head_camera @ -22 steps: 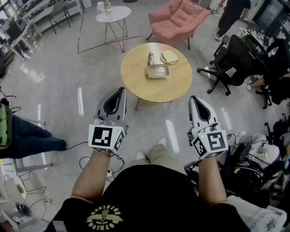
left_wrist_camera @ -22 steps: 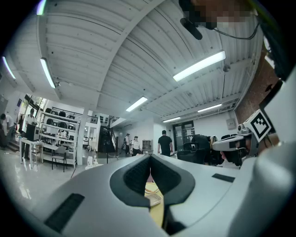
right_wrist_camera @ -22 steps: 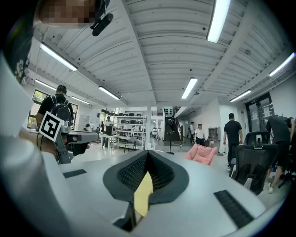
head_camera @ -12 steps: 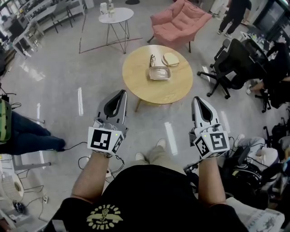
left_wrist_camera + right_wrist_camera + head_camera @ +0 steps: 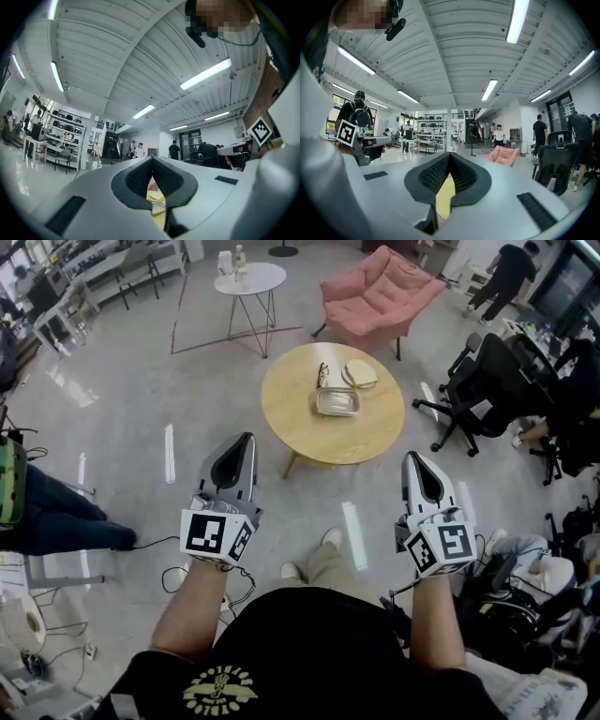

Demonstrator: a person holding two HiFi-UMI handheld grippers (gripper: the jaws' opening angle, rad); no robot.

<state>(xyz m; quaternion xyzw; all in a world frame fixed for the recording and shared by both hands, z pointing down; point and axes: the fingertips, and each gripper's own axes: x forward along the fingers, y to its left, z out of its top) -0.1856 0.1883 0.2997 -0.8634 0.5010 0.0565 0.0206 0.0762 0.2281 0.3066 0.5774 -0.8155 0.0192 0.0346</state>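
Hovering above the floor [image 5: 122, 427], the left tool [image 5: 249, 438] and the right tool [image 5: 412, 457] are held out side by side, both pointing forward toward a round wooden counter [image 5: 289, 404]. Each tool's jaws are closed tip to tip, leaving only the hollow behind the tips, and nothing is caught in either. Through that hollow the left gripper view shows a slice of counter and tray; the right gripper view shows only yellow wood.

The tray [image 5: 337, 401], shallow and metal, lies near the middle of the counter, well apart from both tools. It is ahead and to the right of the left tool, and ahead and to the left of the right tool, so neither is clearly the nearer. Its longer side seems to run across the person's view rather than away from them. Whether anything lies in it is too small to tell.

Just beyond the tray rest a pair of glasses [image 5: 322, 374], off its far left corner, and a pale disc [image 5: 359, 374], off its far right. Past the counter stand a pink armchair [image 5: 380, 296] and a white side table [image 5: 249, 279], with a black office chair [image 5: 487, 381] to the right.
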